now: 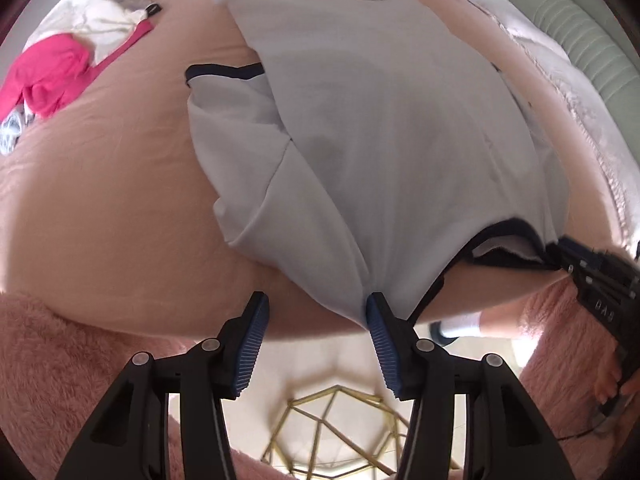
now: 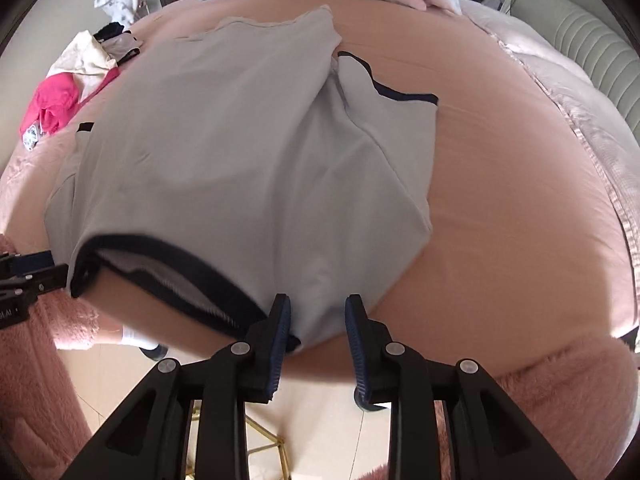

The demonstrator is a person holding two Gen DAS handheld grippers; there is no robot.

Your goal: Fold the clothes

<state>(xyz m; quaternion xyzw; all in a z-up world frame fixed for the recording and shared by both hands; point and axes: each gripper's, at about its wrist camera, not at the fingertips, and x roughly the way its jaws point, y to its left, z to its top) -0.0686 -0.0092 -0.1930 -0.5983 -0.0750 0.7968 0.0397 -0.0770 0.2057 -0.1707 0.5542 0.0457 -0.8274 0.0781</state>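
Shirt (image 1: 360, 128) lies flat on bed (image 1: 100, 200). Left gripper (image 1: 316, 312) spread, empty. Right gripper (image 2: 318, 316) spread, shoulder cloth between unpressed pads.

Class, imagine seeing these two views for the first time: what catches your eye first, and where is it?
A pale grey T-shirt with dark navy trim lies spread across the pink bed, filling the middle of both views. A bright pink garment sits in a heap at the bed's far left. Each blue-padded claw hovers at the shirt's near edge.
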